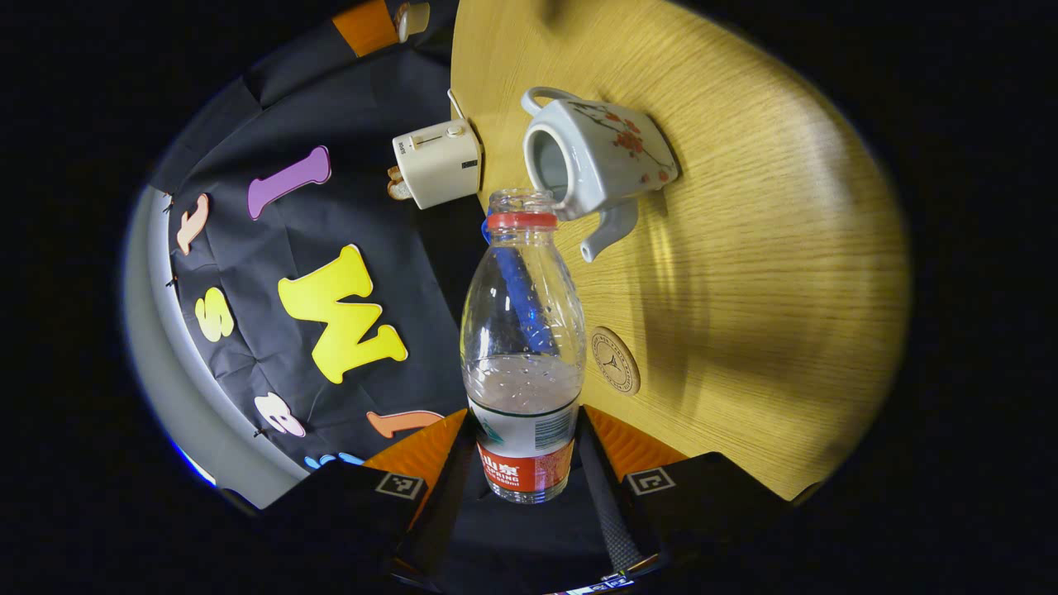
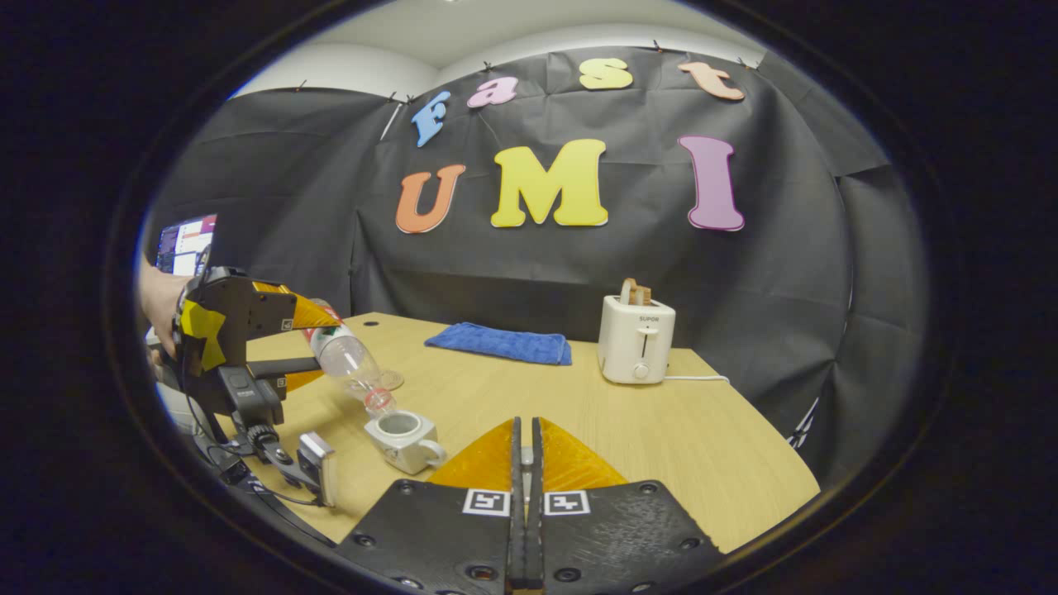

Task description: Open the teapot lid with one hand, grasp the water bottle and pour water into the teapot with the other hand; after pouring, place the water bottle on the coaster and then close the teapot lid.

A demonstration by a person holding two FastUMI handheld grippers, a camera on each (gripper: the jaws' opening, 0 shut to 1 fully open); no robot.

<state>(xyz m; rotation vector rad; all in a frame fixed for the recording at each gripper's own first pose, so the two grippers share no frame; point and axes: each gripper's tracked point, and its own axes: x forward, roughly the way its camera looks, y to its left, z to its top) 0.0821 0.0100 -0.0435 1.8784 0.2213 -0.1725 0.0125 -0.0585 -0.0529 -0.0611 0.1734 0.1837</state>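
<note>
Two fingers of the left gripper (image 1: pixel 526 463) clamp the clear plastic water bottle (image 1: pixel 522 355), tilted mouth-down just above the open white ceramic teapot (image 2: pixel 402 438) on the wooden table (image 2: pixel 661 430). Near it lies the round coaster (image 1: pixel 614 360). The right gripper (image 2: pixel 524 463) is pressed closed, with only a small item, too hidden to identify, between its fingers.

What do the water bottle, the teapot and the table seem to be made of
Water bottle: clear thin plastic, probably; you see water and the wall through it, with a printed wrap label. Teapot: likely glazed ceramic; glossy pale body with painted red blossoms. Table: light wood or a wood-look laminate; fine straight grain, matte. Which one, I cannot tell.
</note>
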